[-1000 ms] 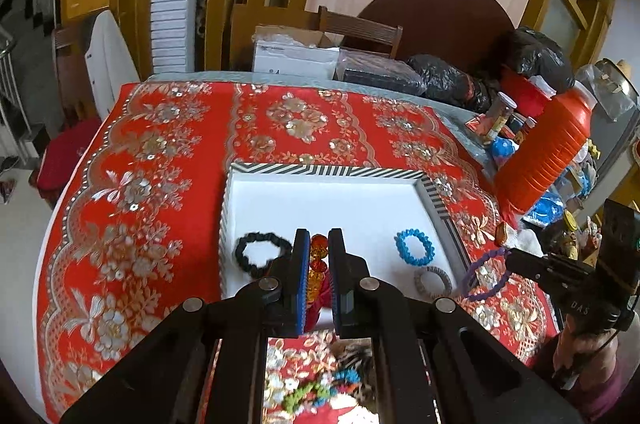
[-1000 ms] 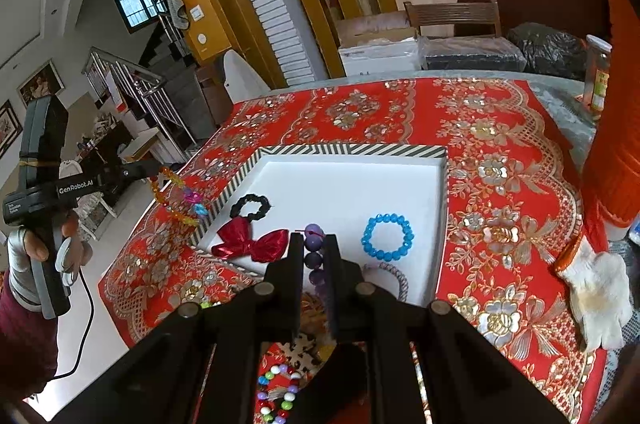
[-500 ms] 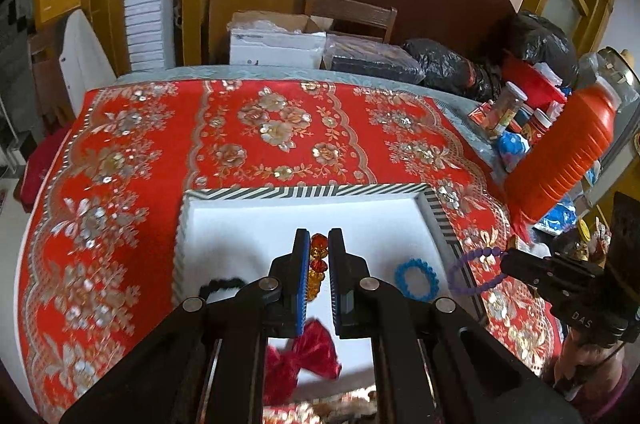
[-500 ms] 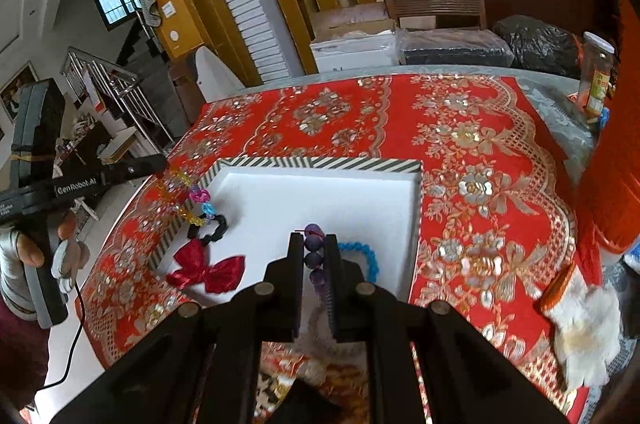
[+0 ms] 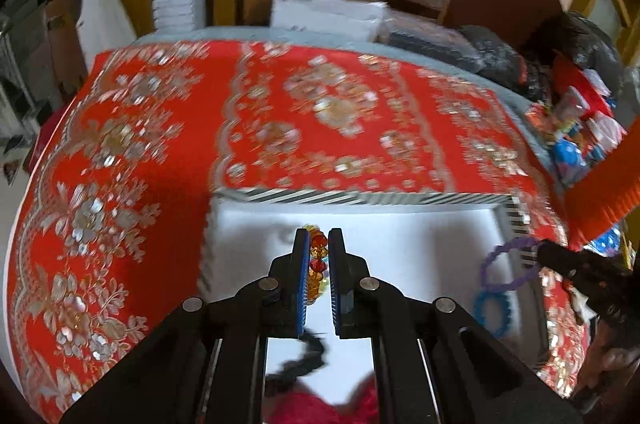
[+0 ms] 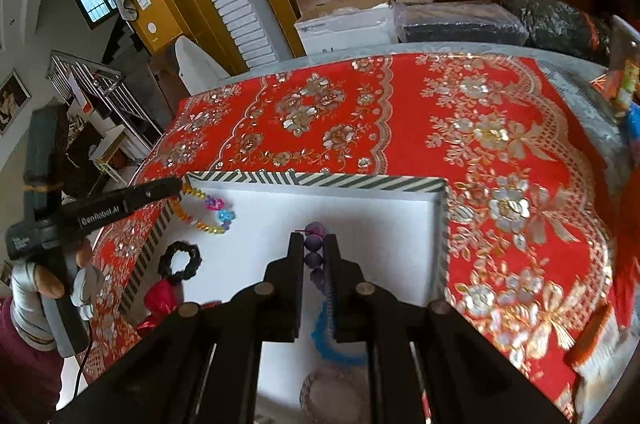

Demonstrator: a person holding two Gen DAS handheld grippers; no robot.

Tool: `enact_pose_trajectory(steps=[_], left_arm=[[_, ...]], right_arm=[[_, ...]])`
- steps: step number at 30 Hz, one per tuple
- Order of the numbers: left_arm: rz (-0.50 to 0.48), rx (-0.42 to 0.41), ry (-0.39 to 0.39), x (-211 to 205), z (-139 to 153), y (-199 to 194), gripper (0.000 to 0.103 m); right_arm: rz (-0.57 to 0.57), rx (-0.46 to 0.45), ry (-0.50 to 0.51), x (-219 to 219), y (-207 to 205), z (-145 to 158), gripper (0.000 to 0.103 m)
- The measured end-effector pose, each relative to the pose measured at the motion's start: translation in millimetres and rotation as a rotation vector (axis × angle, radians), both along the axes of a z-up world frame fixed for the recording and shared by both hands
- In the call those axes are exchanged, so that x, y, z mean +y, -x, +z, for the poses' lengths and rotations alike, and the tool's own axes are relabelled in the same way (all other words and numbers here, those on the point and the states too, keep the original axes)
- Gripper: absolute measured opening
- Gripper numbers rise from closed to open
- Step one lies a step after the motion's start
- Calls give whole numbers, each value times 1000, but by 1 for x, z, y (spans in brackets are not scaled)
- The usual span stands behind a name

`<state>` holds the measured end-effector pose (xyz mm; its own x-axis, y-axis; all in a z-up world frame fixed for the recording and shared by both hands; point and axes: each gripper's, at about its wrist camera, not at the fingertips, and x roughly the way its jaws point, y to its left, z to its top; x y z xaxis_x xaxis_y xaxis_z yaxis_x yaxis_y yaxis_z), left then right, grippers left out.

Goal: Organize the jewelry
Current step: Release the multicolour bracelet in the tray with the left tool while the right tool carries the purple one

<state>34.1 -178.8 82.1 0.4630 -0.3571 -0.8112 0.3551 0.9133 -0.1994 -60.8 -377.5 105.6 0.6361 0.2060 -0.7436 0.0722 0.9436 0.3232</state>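
The white tray (image 6: pixel 438 224) with its striped rim lies on the red floral cloth (image 6: pixel 500 152); over its far left corner the left gripper (image 5: pixel 319 244) is clenched on an orange bead bracelet (image 5: pixel 317 256) that hangs between its pads. Over the tray's middle the right gripper (image 6: pixel 314 244) is clamped on a purple bead bracelet (image 6: pixel 313 252); a black scrunchie (image 6: pixel 180 260) and a blue bracelet (image 6: pixel 332 342) lie nearer.

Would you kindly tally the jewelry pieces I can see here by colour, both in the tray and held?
Black bracelet: 1
Blue bracelet: 1
Grey bracelet: 1
Red bow: 1
Purple bracelet, held in the right gripper: 1
Orange multicolour bracelet, held in the left gripper: 1
Total: 6
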Motion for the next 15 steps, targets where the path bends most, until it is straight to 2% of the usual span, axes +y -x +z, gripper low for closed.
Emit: enact_pose_trajectory(steps=[2, 6, 13, 14, 15], left_arm=[[25, 16, -11, 9, -11, -5, 0], [60, 35, -28, 23, -27, -11, 0], [95, 36, -39, 31, -40, -14, 0], [90, 34, -40, 31, -40, -13, 0], [86, 33, -36, 31, -41, -13, 4]], right_arm=[[-16, 29, 13, -5, -9, -10, 9], [-92, 104, 100, -21, -20, -33, 9], [-96, 129, 199, -19, -27, -50, 10], [-94, 132, 201, -18, -28, -51, 11], [-91, 137, 198, -18, -28, -53, 18]])
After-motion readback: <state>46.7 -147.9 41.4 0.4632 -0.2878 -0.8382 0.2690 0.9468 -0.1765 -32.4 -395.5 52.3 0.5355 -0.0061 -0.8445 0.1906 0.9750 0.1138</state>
